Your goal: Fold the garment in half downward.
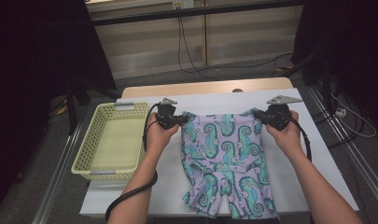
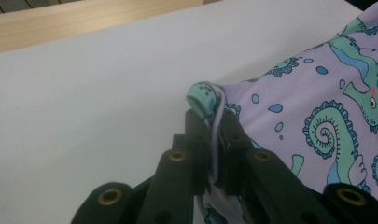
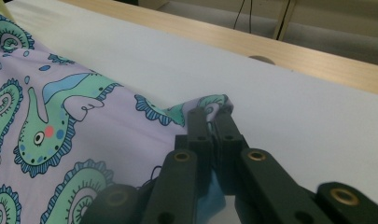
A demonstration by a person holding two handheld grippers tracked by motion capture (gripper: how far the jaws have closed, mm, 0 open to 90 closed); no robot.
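The left hand-held gripper (image 1: pixel 179 119) is pinched tight on one top corner of the seahorse-print shorts (image 1: pixel 226 161), and the right hand-held gripper (image 1: pixel 257 115) is clamped on the other corner. The shorts lie spread out mid-frame on the white bench (image 1: pixel 317 154) (legs pointing at the bottom edge). A yellow basket (image 1: pixel 113 140) sits at the left, just beside the left hand.

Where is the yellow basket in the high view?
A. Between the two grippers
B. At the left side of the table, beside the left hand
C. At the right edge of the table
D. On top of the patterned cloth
B: the basket stands at the left of the table, just outside the left hand, apart from the cloth.
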